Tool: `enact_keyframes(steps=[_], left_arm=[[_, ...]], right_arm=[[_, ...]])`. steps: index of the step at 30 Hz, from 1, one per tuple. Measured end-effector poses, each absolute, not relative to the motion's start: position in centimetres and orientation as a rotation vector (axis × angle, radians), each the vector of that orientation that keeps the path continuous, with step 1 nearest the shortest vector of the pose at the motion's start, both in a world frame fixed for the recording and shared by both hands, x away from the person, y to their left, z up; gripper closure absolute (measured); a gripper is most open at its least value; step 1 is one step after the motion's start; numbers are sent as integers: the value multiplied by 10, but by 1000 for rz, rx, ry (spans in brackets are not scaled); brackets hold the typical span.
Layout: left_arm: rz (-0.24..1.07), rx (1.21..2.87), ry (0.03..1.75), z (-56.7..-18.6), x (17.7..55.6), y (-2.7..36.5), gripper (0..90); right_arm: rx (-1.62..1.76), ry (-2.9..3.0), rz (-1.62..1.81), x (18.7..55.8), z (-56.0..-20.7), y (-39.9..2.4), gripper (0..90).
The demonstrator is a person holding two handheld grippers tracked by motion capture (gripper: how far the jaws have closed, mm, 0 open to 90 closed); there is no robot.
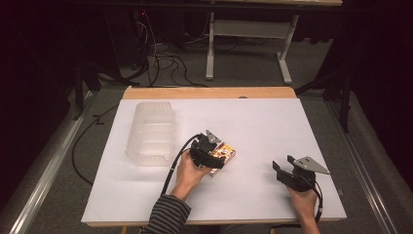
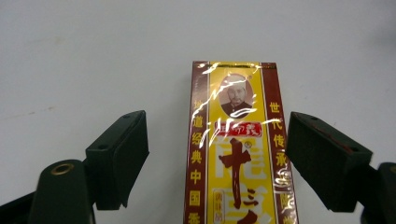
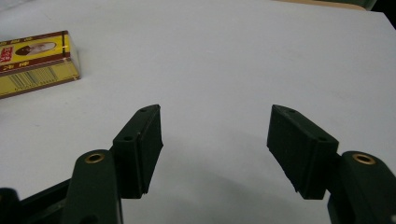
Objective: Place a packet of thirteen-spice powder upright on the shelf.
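Observation:
A yellow and maroon box [image 1: 225, 153] with printed characters and a small portrait lies flat on the white table cover. My left gripper [image 1: 210, 152] is over it, open. In the left gripper view the box [image 2: 239, 149] lies between the two jaws, closer to the right jaw, with a gap on the left side. My right gripper [image 1: 286, 173] rests near the table's front right, open, nothing between its jaws [image 3: 215, 149]. The right gripper view shows the box [image 3: 35, 60] far off at upper left, barcode side facing.
A translucent plastic bin [image 1: 151, 132] stands at the left of the white cover [image 1: 263, 122]. The wooden table edge [image 1: 209, 92] runs along the back. Beyond it are a desk frame [image 1: 248, 44] and cables on the floor.

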State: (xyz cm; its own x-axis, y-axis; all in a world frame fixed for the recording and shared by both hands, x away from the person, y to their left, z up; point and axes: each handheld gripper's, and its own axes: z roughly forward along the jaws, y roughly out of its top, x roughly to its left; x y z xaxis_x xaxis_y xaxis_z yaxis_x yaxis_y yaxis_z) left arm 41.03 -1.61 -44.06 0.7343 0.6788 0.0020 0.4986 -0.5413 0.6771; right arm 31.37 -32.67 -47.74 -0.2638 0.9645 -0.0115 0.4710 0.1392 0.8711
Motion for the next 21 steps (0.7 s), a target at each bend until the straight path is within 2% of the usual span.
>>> enact_keyframes(steps=[15,19,21], left_arm=[[335,2349,877,-454,430,-55,222],[315,2350,902,-458,434,-55,239],[312,2348,898,-458,434,-54,275]], right_arm=[[1367,1806,1058,312,-477,-326,366],[1366,1807,1058,312,-477,-326,366],[1361,1813,1052,312,-477,-326,366]])
